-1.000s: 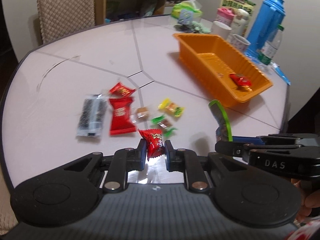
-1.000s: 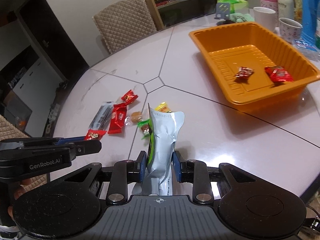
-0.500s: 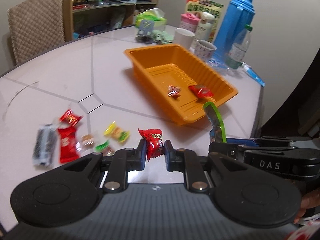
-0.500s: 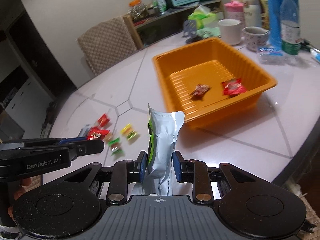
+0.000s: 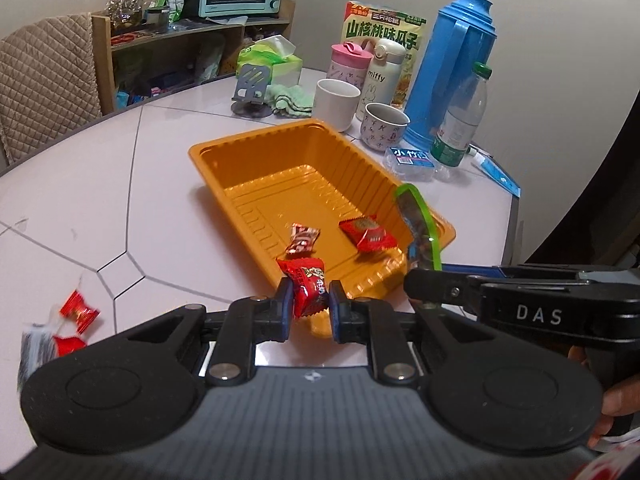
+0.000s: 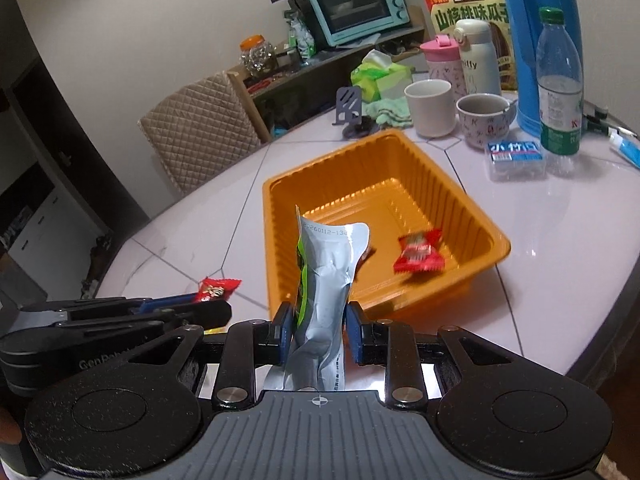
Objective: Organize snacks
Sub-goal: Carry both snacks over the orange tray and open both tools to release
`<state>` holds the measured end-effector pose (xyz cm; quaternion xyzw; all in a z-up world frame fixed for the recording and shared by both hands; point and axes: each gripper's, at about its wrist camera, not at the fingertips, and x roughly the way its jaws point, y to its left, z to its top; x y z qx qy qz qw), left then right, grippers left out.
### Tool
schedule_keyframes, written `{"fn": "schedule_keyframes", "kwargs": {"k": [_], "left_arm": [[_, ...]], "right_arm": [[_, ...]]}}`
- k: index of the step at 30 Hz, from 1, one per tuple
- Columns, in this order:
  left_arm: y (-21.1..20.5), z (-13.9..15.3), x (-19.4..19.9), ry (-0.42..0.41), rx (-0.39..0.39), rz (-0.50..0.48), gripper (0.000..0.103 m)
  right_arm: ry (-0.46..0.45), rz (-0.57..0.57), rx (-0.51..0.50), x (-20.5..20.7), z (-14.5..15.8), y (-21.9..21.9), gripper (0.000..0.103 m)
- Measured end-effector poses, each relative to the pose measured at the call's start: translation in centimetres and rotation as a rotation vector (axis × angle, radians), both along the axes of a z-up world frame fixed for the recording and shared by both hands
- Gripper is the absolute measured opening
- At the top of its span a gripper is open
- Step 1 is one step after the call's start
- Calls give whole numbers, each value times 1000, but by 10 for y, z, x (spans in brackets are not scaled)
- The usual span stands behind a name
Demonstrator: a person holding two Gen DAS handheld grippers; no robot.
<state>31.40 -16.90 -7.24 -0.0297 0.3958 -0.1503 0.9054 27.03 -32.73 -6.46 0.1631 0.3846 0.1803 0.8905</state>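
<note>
Black grippers point(image 5: 308, 304), blue-padded fingers point(image 6: 283, 330), "DAS" lettering

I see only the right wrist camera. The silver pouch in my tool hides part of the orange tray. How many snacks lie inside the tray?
Observer: Two. In the orange tray, the left wrist view shows a small twisted candy beside the flat red packet. Your silver pouch covers that candy.
Operator: Does the left tool grip its snack well?
Observer: The left tool is shut on the sides of a red peanut packet, which stands upright.
Operator: Are there snacks on the table outside the tray?
Observer: Yes. A red twisted sweet and some blurred packets lie at the left edge.
</note>
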Motion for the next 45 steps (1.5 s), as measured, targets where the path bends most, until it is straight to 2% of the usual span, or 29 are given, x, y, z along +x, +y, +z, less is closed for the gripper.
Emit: {"fn": "schedule_keyframes", "kwargs": {"k": [15, 27, 31, 45], "left_arm": [[-24, -16, 48, 38, 14, 53, 16], [-30, -32, 73, 74, 37, 78, 16], [-32, -37, 76, 84, 44, 75, 16], [-41, -41, 84, 93, 52, 54, 18]], "right_arm": [[1, 36, -8, 63, -16, -16, 29], [80, 77, -58, 100, -50, -13, 29], [109, 66, -29, 104, -55, -19, 32], [99, 22, -31, 100, -48, -31, 33]]}}
